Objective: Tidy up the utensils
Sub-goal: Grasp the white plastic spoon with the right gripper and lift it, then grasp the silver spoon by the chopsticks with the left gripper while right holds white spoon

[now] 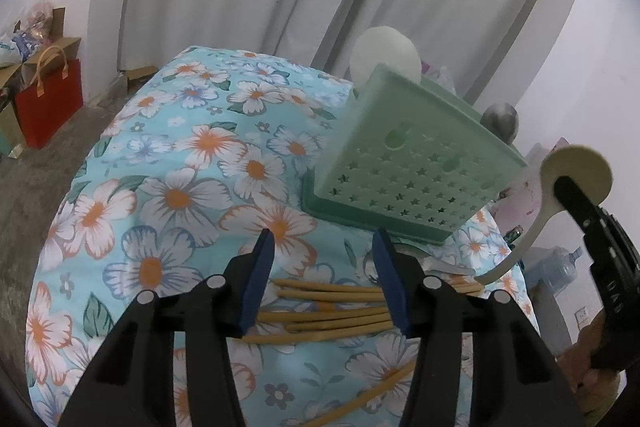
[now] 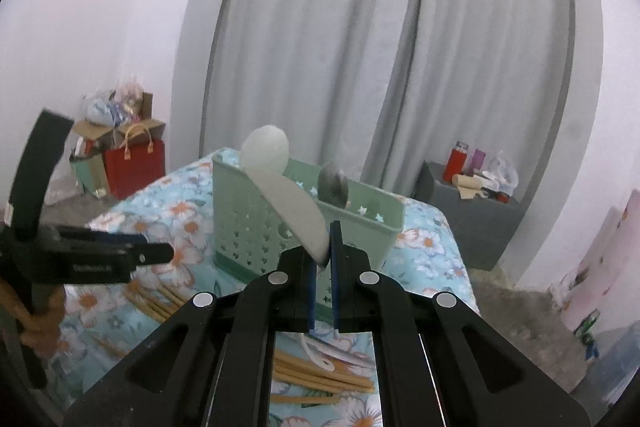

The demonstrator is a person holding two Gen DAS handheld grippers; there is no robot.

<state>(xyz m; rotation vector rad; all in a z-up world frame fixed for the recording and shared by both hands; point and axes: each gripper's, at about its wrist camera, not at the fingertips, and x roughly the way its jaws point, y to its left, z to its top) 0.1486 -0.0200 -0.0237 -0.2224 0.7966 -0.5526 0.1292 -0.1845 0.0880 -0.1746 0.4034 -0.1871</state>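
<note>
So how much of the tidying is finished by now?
Two spoons already stand in the green basket: a white spoon and a grey spoon. The right tool is carrying another pale spoon. The chopsticks are left on the floral cloth, under the open left tool.

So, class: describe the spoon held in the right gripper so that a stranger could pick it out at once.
Start at the green basket on the floral cloth. Just right of it, the right gripper is shut on a cream spoon, lifted clear of the cloth. Unlike the white spoon and grey spoon standing in the basket, it hangs in the air.
</note>
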